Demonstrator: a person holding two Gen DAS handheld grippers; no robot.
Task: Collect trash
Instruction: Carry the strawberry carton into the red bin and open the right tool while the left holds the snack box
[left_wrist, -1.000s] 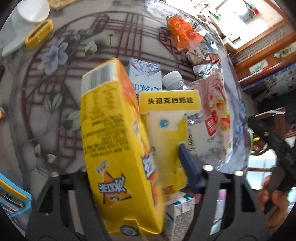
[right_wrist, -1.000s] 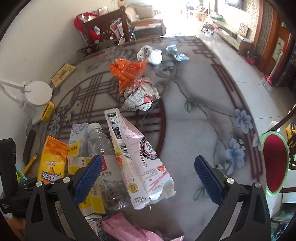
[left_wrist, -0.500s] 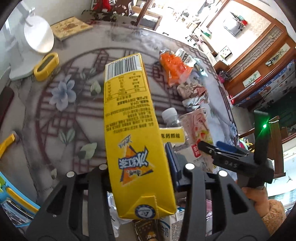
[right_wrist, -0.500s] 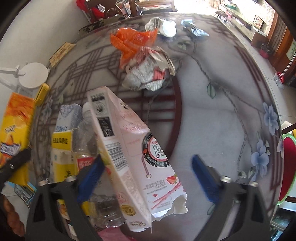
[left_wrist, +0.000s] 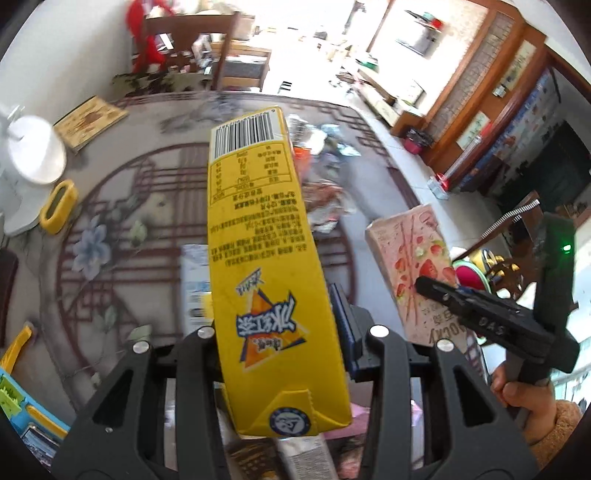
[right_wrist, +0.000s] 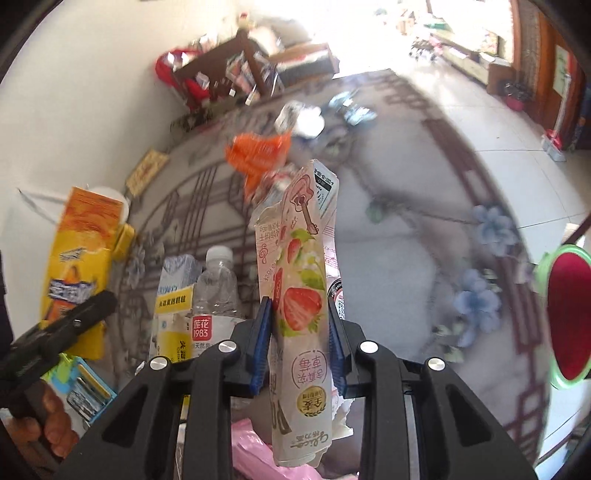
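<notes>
My left gripper (left_wrist: 275, 325) is shut on a tall yellow drink carton (left_wrist: 266, 266) and holds it upright above the table; the carton also shows in the right wrist view (right_wrist: 79, 266). My right gripper (right_wrist: 301, 332) is shut on a flattened pink strawberry snack box (right_wrist: 299, 295), lifted off the table; it also shows in the left wrist view (left_wrist: 413, 258). On the table lie a clear water bottle (right_wrist: 218, 291), a yellow and white medicine box (right_wrist: 171, 321) and a white and blue carton (left_wrist: 194, 280).
Farther on the patterned round table (right_wrist: 424, 206) lie an orange wrapper (right_wrist: 258, 155), crumpled foil wrappers (left_wrist: 325, 206) and a white cup (right_wrist: 306, 120). A white lamp base (left_wrist: 35, 153) and a yellow object (left_wrist: 57, 201) stand at left. A pink bag (right_wrist: 258, 454) lies below the grippers.
My right gripper has closed on the pink strawberry box and lifted it. My left gripper has raised the yellow carton higher and more upright.
</notes>
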